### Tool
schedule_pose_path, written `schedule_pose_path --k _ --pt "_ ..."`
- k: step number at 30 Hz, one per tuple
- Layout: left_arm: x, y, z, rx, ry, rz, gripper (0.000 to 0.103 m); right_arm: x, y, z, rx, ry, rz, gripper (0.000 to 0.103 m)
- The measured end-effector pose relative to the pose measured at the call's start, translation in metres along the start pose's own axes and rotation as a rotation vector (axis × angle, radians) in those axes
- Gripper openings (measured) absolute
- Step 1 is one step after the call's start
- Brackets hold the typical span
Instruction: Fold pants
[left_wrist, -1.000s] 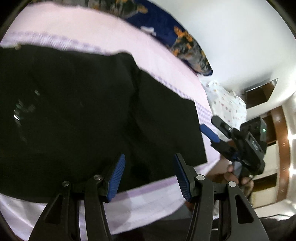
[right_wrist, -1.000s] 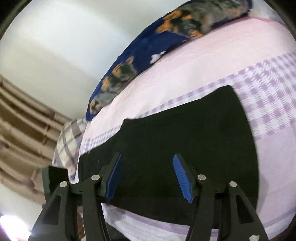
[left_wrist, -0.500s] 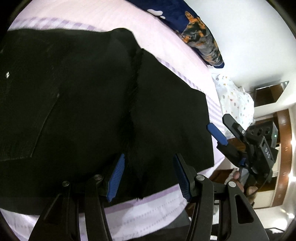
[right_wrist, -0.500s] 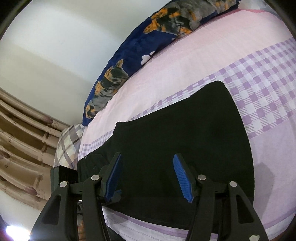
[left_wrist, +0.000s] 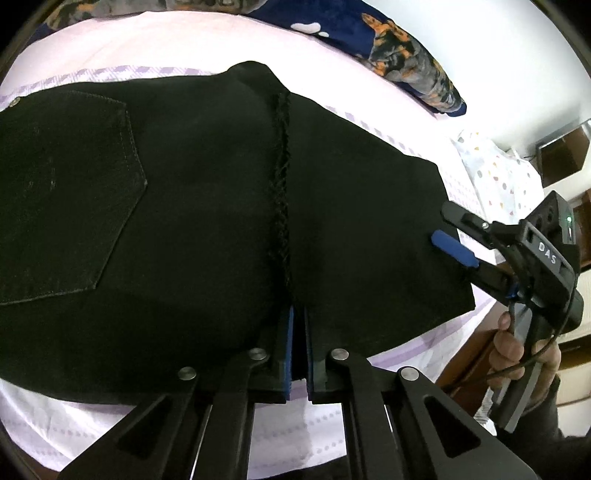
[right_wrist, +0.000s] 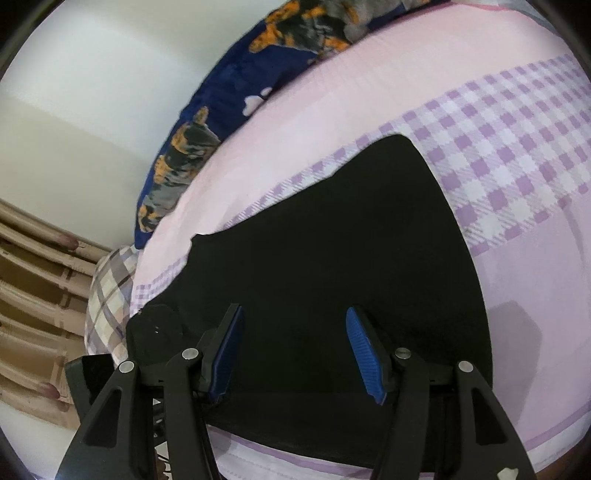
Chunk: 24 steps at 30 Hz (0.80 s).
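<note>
Black pants (left_wrist: 207, 206) lie flat on a pink and purple checked bed (left_wrist: 155, 44), a back pocket at the left and a frayed seam down the middle. My left gripper (left_wrist: 297, 354) is shut on the pants' near edge at that seam. My right gripper (right_wrist: 295, 350) is open, its blue pads over the near edge of the black pants (right_wrist: 332, 240). It also shows at the right of the left wrist view (left_wrist: 452, 236), over the pants' right end.
A dark blue pillow with orange print (left_wrist: 402, 59) lies at the far edge of the bed. A dotted white cloth (left_wrist: 495, 173) lies at the right end. A plaid pillow (right_wrist: 107, 288) and wooden slats (right_wrist: 33, 295) are on the left.
My left gripper moved forward and closed on the pants' near edge at the seam. My right gripper moved in closer over the pants and stayed open.
</note>
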<state>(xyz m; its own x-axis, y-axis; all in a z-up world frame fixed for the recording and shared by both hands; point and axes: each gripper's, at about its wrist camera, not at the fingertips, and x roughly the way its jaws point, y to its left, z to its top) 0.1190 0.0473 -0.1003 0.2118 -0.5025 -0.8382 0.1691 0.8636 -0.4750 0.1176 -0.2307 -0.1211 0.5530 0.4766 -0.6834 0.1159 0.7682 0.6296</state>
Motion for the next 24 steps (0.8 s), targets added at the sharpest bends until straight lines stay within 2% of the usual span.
schedule_pose_path --k 7,9,11,15,18,21,24 --pt "-0.002 -0.009 0.000 0.059 -0.022 0.036 0.007 0.005 0.004 0.000 -0.032 0.019 -0.037 0.055" --pt "-0.006 -0.012 0.000 0.078 -0.040 0.042 0.010 -0.003 0.006 0.007 -0.053 -0.030 -0.061 0.056" --pt "-0.009 -0.017 0.001 0.091 -0.061 0.033 0.018 -0.013 0.012 0.018 -0.106 -0.103 -0.124 0.055" --pt "-0.019 -0.022 0.004 0.119 -0.122 0.038 0.020 -0.013 0.014 0.042 -0.169 -0.157 -0.213 0.055" --pt "-0.026 -0.019 0.006 0.116 -0.175 0.071 0.025 0.004 0.010 0.058 -0.178 -0.128 -0.269 0.055" --pt "-0.038 -0.009 0.007 0.086 -0.241 0.102 0.028 0.024 0.008 0.066 -0.143 -0.103 -0.274 0.056" --pt "-0.052 0.005 0.006 0.049 -0.311 0.158 0.029 0.041 0.023 0.069 -0.163 -0.087 -0.256 0.056"
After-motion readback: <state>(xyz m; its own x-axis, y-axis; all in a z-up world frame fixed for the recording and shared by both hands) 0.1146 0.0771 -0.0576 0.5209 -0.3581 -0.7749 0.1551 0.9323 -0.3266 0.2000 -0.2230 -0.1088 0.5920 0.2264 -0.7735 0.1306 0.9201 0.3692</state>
